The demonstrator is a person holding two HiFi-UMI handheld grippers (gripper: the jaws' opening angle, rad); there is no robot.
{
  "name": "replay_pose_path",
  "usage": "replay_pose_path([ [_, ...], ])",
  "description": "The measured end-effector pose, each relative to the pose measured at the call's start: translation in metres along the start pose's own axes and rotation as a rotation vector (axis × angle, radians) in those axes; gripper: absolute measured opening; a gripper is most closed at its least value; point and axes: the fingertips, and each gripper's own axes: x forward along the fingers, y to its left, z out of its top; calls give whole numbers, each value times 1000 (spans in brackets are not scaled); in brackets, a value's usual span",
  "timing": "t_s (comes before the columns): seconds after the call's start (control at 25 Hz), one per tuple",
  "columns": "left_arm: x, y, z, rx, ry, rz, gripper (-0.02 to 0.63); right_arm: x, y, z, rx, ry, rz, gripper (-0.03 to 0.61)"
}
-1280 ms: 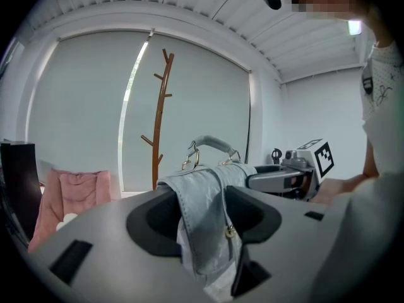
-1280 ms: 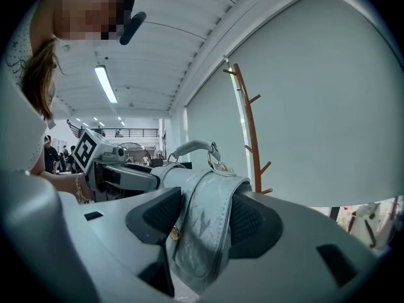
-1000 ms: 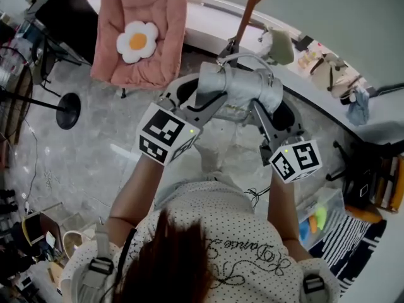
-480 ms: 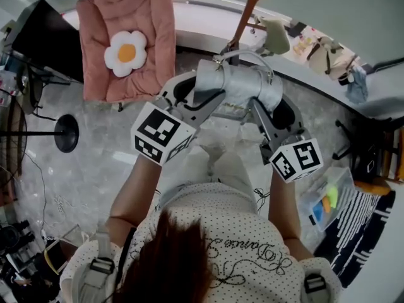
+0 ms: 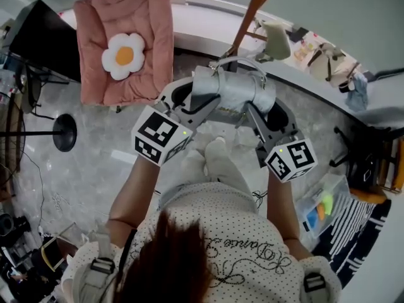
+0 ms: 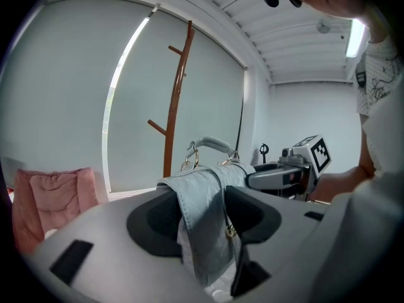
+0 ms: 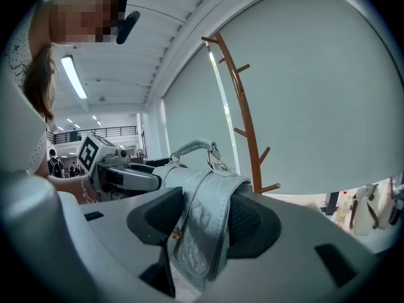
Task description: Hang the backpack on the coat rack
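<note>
My left gripper (image 6: 203, 213) and right gripper (image 7: 201, 216) each pinch a backpack (image 5: 233, 87) strap; coat rack (image 5: 249, 14) stands beyond (pink cushion (image 5: 126, 36) leftward)

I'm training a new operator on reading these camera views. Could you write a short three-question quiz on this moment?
1. True or false: the backpack already hangs on the coat rack.
2. Which tongs grip the backpack? A) the left only B) the right only C) both
3. Fill in: the pillow on the pink cushion is shaped like a ____.

Key
1. False: it is held up in front of the coat rack.
2. C: the left tongs and the right tongs are each shut on the backpack.
3. flower
</note>
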Motion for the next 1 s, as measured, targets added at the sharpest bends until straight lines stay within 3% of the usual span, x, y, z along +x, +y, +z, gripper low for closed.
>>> replay_pose_path([
  [0.6,63,12,-12,-85,72,121,213,21,-69,-16,12,80,137,207],
  [1.0,82,37,-28,-106,108,100,215,47,-84,-30,45,127,114,206],
])
